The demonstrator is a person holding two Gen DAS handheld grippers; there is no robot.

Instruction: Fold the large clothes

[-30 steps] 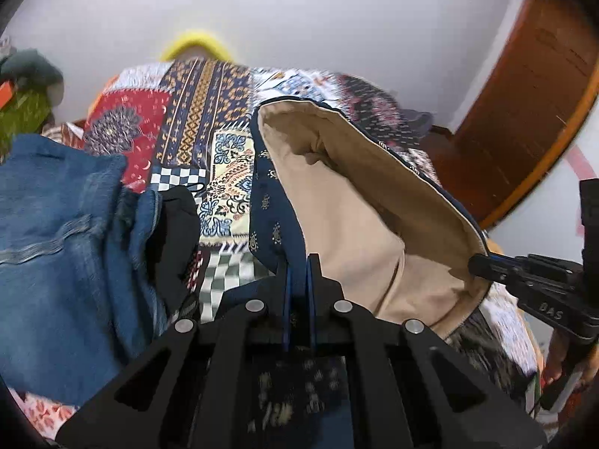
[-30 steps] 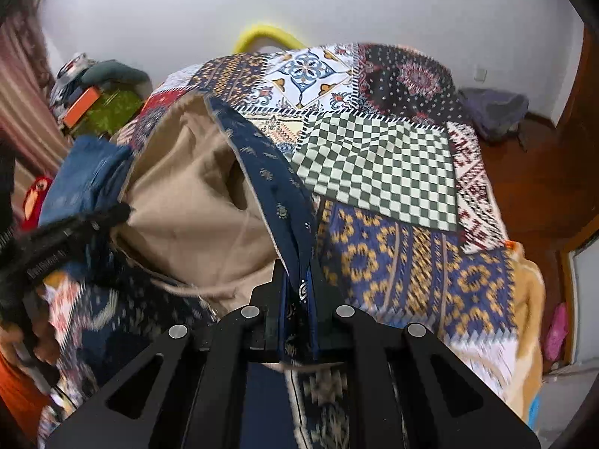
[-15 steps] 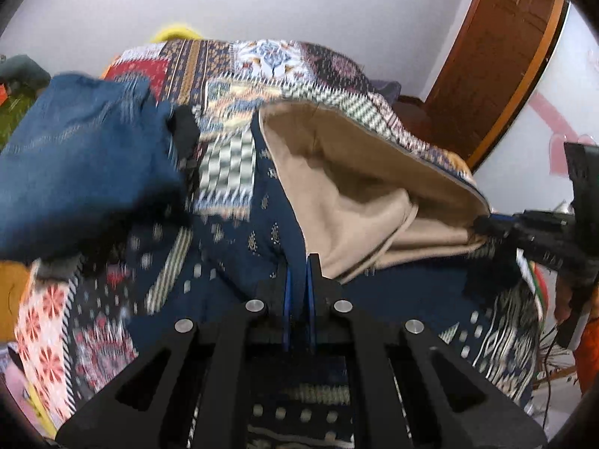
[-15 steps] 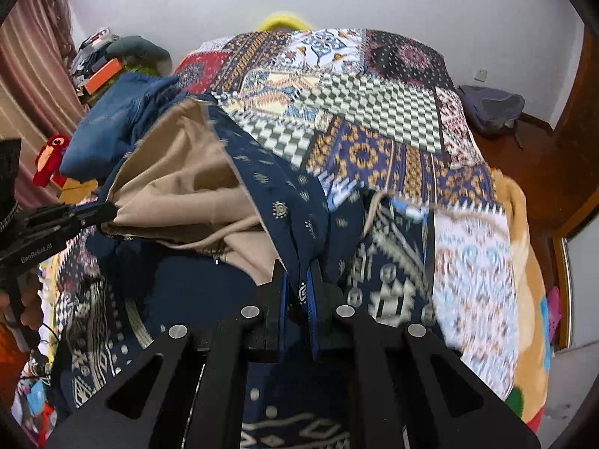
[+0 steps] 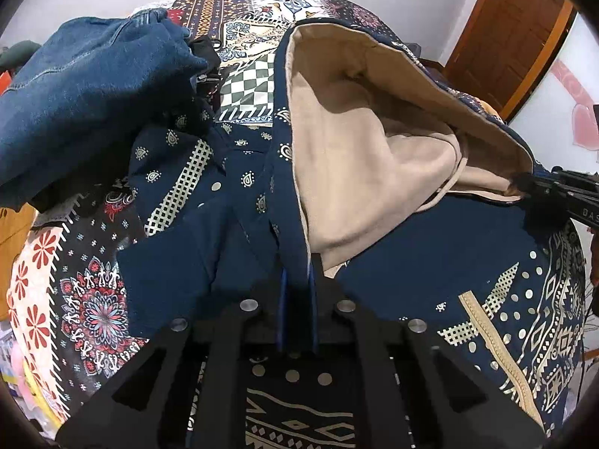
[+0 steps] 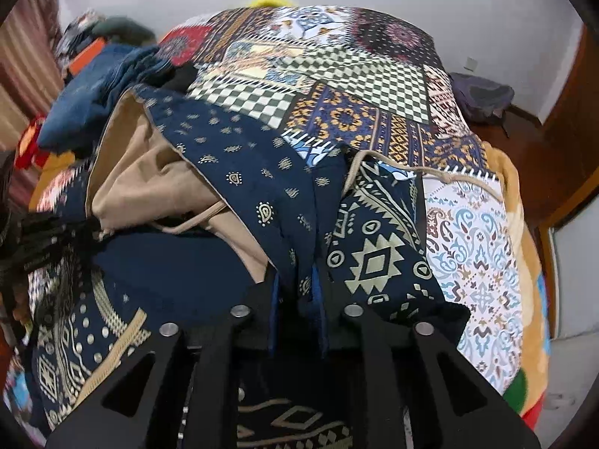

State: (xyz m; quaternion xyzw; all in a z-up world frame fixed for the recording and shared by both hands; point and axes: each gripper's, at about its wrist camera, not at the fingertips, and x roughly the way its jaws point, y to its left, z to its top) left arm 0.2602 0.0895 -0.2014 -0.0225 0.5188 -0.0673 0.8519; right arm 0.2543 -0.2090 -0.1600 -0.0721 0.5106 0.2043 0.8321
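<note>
A large navy garment (image 5: 179, 262) with cream and gold prints and a tan lining (image 5: 355, 142) lies partly folded on a patchwork quilt (image 6: 374, 86). My left gripper (image 5: 297, 280) has the garment's navy edge between its blue pads, and its jaws are opening. In the right wrist view the right gripper (image 6: 297, 292) holds a bunched navy fold of the garment (image 6: 243, 172), its jaws opening too. The right gripper (image 5: 524, 187) also shows at the lining's right corner in the left wrist view. The left gripper (image 6: 75, 224) is a dark blur at the left of the right wrist view.
A heap of blue jeans (image 5: 86, 93) sits on the bed's left side, with black cloth beside it. A tan drawstring (image 6: 449, 179) trails over the quilt to the right. A brown door (image 5: 516, 30) and a dark bag (image 6: 483, 97) on the floor lie beyond the bed.
Both grippers have come down and toward the near edge with the garment's top edge, so the tan lining now lies lower over the navy body. The gaps between both pairs of pads look slightly wider.
</note>
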